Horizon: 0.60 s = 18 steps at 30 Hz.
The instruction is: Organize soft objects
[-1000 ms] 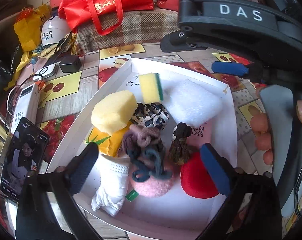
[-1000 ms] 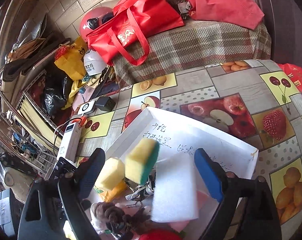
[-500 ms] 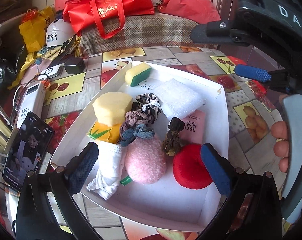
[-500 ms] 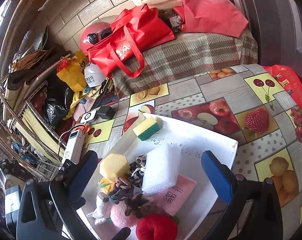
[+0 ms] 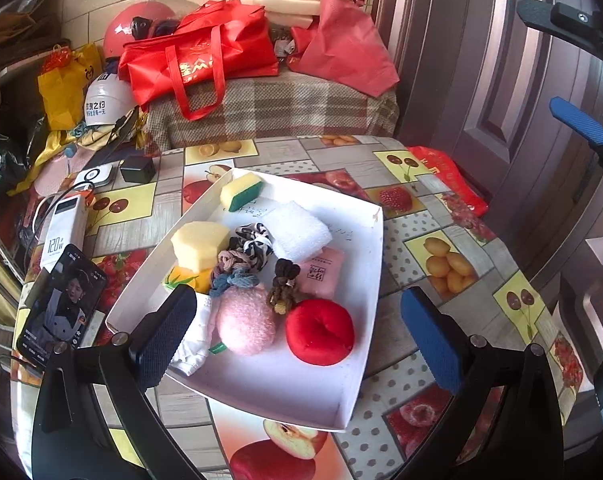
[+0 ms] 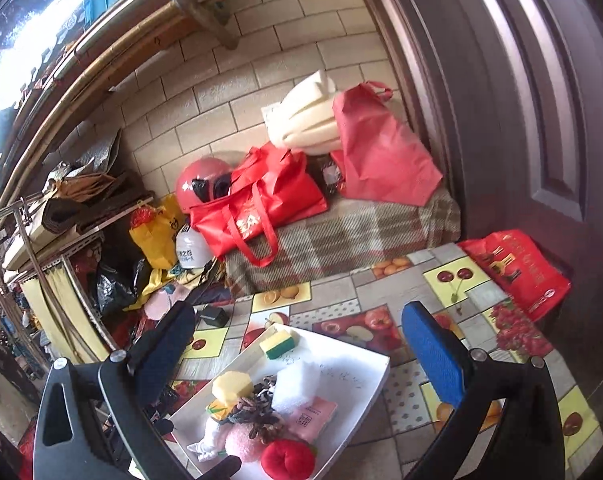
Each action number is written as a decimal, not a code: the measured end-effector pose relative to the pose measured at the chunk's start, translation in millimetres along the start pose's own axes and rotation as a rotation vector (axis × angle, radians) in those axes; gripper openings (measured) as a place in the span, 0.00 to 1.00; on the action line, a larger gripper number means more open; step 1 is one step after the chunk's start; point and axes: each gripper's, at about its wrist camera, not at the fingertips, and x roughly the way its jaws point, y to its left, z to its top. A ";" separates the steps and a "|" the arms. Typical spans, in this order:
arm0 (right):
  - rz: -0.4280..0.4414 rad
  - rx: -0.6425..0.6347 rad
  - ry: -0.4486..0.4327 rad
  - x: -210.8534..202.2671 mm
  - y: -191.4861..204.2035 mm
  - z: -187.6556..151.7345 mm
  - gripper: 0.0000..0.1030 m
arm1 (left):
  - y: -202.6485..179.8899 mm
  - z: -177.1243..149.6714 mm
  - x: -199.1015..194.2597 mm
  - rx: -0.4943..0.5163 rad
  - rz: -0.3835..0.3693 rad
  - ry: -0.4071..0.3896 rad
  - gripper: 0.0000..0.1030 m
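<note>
1. Left gripper (image 5: 297,340) & right gripper (image 6: 297,364): both wide apart, nothing held.
2. Soft items sit in white tray (image 5: 365,300) on table.
3. Yellow-green sponge (image 5: 241,191): prob. light, squashy; pinch across its short sides.

Sponges (image 5: 240,191), scrunchies (image 5: 237,266), pink puff (image 5: 245,320) and red cushion (image 5: 319,332) (all loosely heaped) inside white tray (image 5: 353,392).

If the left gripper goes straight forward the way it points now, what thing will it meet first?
Probably the soft items in the white tray: the left gripper, open and empty, points at the pink puff and red cushion. Depth is unclear.
</note>
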 end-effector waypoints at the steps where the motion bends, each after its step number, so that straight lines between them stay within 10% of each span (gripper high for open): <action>1: -0.050 0.001 -0.028 -10.9 -1.9 3.7 1.00 | -3.5 0.7 -6.5 0.008 -0.007 -0.012 1.00; 18: -0.160 -0.017 -0.199 -122.7 -17.3 6.6 1.00 | -50.9 12.8 -107.8 0.114 0.104 -0.170 1.00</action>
